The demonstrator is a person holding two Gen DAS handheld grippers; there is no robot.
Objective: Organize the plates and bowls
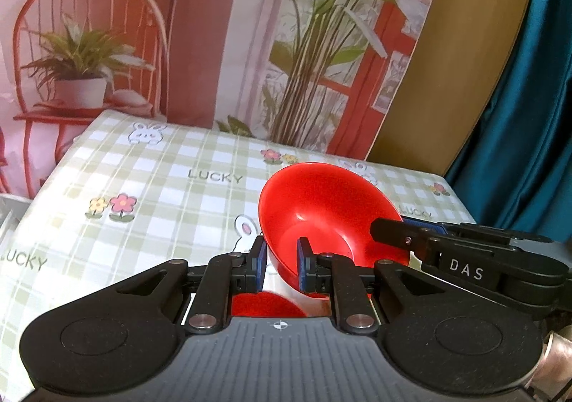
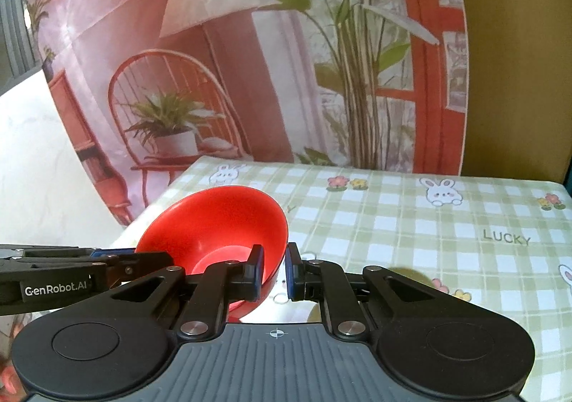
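Note:
A single red bowl [image 1: 321, 209] hangs above the checked tablecloth, held by both grippers at opposite sides of its rim. In the left wrist view my left gripper [image 1: 282, 261] is shut on the near-left wall of the bowl, with one pad inside and one outside. My right gripper [image 1: 397, 227] reaches in from the right and pinches the far rim. In the right wrist view the same red bowl [image 2: 214, 223] sits left of centre. There my right gripper [image 2: 274, 269] is shut on its right wall, and my left gripper [image 2: 150, 257] clamps its left rim. The bowl tilts, showing its empty inside.
The table [image 1: 143, 194] wears a green-and-white checked cloth with rabbits and flowers. A printed backdrop [image 1: 214, 44] of a chair and plants stands behind it. A teal curtain [image 1: 529, 116] hangs at the right. A red patch [image 1: 264, 305] shows under my left fingers; what it is I cannot tell.

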